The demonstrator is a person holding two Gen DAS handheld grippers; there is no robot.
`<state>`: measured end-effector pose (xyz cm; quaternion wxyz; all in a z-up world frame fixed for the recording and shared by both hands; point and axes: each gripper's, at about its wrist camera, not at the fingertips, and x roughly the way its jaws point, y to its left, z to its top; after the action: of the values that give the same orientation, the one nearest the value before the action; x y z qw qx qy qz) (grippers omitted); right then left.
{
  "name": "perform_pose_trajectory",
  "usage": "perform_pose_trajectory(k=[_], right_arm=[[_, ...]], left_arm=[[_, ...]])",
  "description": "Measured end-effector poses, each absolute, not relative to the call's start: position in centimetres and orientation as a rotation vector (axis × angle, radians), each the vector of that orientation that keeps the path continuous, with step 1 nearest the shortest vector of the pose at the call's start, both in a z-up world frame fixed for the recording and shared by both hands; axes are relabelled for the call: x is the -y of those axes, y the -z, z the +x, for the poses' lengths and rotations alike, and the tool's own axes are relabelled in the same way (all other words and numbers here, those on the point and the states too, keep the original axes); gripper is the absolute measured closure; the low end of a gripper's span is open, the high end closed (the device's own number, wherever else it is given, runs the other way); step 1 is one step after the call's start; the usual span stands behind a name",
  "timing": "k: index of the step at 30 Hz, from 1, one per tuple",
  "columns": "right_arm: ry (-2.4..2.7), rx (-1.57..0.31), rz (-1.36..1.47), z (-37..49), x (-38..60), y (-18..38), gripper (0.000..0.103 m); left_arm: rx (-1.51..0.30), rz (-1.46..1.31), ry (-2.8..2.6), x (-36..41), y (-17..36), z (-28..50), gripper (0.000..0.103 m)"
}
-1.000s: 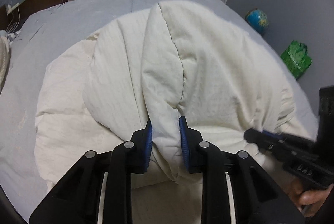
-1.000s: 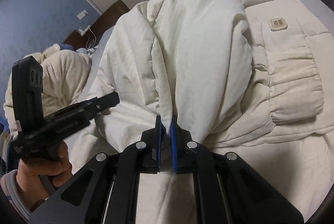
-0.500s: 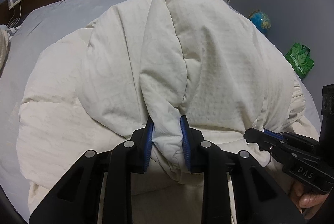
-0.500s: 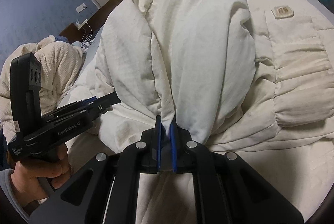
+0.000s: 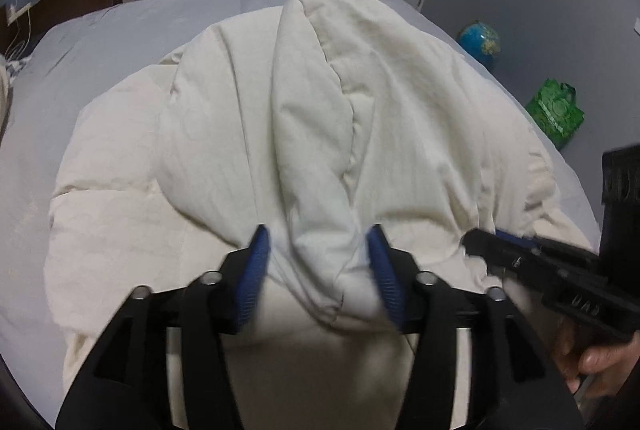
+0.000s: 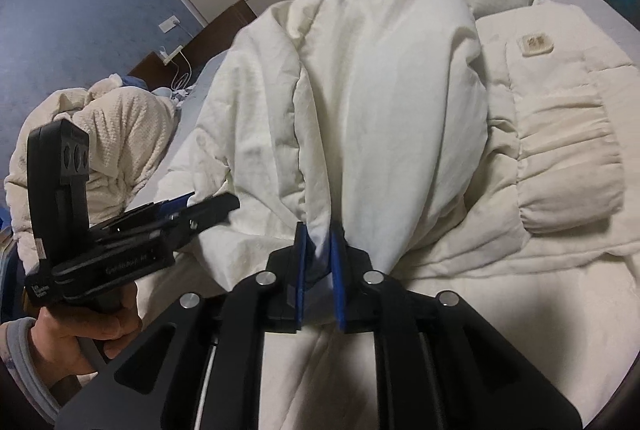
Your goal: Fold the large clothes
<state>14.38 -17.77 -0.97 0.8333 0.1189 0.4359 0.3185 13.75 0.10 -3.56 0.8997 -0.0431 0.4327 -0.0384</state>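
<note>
Presumably, the raised flap was being laid over the body of the padded garment [image 5: 400, 117], which was spread across the middle of the grey bed [image 5: 100, 41]. The fingers of the left gripper [image 5: 317, 236] were spread wide, and a bunched fold lay loosely between them. The fingers of the right gripper [image 6: 319, 232] were set narrowly with a thin fold in the gap; whether it was pinched could not be told. For a clean fold, both edges were best lowered level, released only once supported, and the fingers withdrawn toward the near side without cloth being dragged. The fabric was cream, matte, thick and softly quilted, so rounded creases were to be expected. A gathered pocket [image 6: 568, 165] with a small patch [image 6: 536, 43] lay at the right.
</note>
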Motion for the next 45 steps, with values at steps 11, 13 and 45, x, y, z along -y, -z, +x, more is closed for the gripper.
perform_pose_trajectory(k=[11,13,45], right_arm=[[-0.700,-0.858,0.231,10.6,22.5,-4.2,0.037],[-0.685,-0.867,0.238,10.3,24.0,-4.6,0.035],[-0.270,-1.068,0.328,1.3,39.7,-3.1,0.030]], left_arm=[[-0.939,-0.071,0.082,-1.2,2.2,7.8,0.018],[-0.958,-0.034,0.077,-1.2,2.1,6.8,0.018],[-1.201,-0.429,-0.231,-11.6,1.8,-6.6,0.018]])
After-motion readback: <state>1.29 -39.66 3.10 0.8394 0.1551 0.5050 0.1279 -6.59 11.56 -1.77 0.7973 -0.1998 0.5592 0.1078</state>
